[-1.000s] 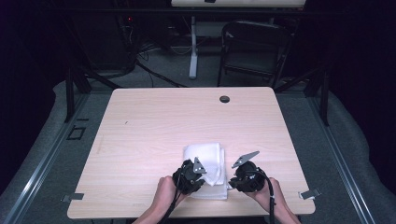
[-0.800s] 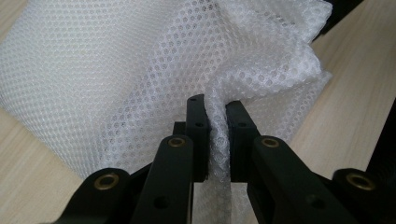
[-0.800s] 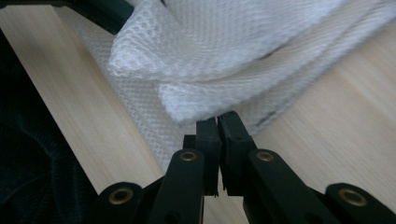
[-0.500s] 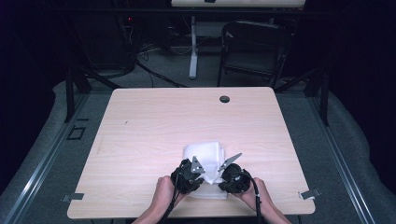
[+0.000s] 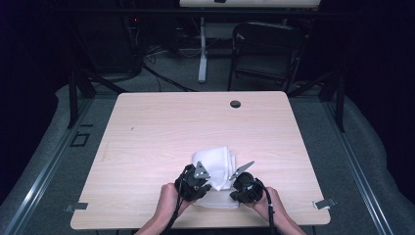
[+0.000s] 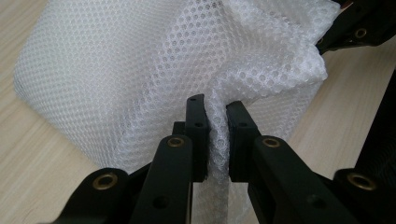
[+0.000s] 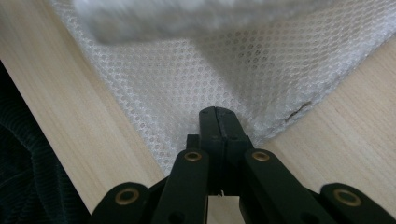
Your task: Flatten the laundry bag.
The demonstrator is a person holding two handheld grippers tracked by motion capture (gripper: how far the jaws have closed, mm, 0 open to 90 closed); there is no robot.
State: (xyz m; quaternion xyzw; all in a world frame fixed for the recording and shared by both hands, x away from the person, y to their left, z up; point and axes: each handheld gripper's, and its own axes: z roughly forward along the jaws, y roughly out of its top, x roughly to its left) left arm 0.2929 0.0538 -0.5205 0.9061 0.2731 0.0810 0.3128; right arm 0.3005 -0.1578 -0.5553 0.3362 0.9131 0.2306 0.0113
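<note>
The white mesh cloth [image 5: 214, 169] lies bunched near the front edge of the worktop [image 5: 147, 132], between the two hands.

**Left gripper** [image 6: 215, 114]: the jaws pinch a raised fold of the cloth, with mesh gathered in the narrow gap between them. In the high view this gripper [image 5: 195, 182] sits at the left front of the cloth.

**Right gripper** [image 7: 219, 122]: the jaws have just been closing and now stand pressed together over the edge of the cloth, which lies flat on the worktop there. Only a thin layer appears to be caught. In the high view this gripper [image 5: 246, 188] sits at the right front corner.

**Likely faults from this position:**

- Slip on the right side. The bite is shallow and close to the hem; a pull may draw the mesh out of the jaws.
- Uneven lift. The left gripper holds a thick fold and the right a single layer, so the cloth may open skewed.
- Snagging. Open-weave mesh can catch on a jaw corner and stretch or tear under a sharp pull.
- Drag towards the front edge may take the loose part off the worktop.
</note>
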